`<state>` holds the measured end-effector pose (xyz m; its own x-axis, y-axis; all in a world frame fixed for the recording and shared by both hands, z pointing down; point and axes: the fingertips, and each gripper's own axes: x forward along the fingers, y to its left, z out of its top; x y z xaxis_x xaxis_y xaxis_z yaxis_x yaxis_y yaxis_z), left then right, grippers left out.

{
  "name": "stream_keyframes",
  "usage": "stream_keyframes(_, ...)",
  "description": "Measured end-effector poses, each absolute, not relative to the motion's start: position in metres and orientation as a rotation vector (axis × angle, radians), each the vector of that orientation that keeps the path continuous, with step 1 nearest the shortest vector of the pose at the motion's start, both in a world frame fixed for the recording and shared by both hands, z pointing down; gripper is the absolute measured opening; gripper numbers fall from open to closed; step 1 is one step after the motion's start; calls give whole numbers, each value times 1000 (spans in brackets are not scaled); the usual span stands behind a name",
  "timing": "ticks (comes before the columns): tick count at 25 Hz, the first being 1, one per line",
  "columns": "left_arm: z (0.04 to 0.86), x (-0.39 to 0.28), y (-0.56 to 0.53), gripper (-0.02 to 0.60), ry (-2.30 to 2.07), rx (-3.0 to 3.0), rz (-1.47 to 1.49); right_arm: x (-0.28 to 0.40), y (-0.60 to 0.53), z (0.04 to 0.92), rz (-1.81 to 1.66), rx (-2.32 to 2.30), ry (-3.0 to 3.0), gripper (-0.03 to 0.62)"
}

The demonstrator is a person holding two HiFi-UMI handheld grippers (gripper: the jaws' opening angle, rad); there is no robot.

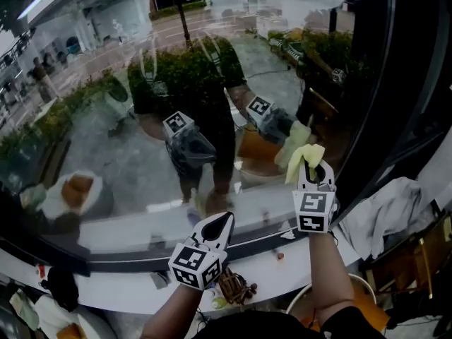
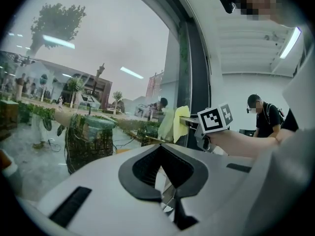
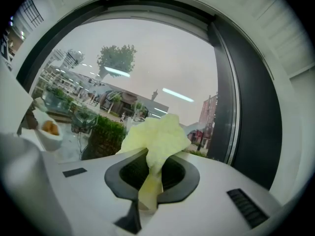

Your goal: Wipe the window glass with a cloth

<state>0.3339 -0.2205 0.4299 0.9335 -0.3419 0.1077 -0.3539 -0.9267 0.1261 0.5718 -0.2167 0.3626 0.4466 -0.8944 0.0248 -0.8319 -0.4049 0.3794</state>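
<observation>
Across the far side stands the window glass (image 1: 106, 140), its dark frame (image 1: 381, 104) at the right. Close to the pane, the right gripper (image 1: 316, 169) has its jaws clenched on a yellow cloth (image 1: 305, 155). I cannot tell whether the cloth touches the glass. The left gripper (image 1: 223, 222) sits lower, with its jaws closed on nothing. It would be best to press the bunched cloth flat and then sweep in overlapping strokes.

Right tool (image 1: 316, 164) raised, clamped; left tool (image 1: 223, 221) lower, closed.

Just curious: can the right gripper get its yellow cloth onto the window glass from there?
Probably yes: the right gripper holds the crumpled yellow cloth close to the clear window glass, nothing visibly between.
</observation>
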Motion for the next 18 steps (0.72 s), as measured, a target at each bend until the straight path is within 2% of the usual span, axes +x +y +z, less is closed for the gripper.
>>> stream_keyframes(18,421,298,-216,8,-630,2938,85,569,-217,362,-237,2385,-1471,51)
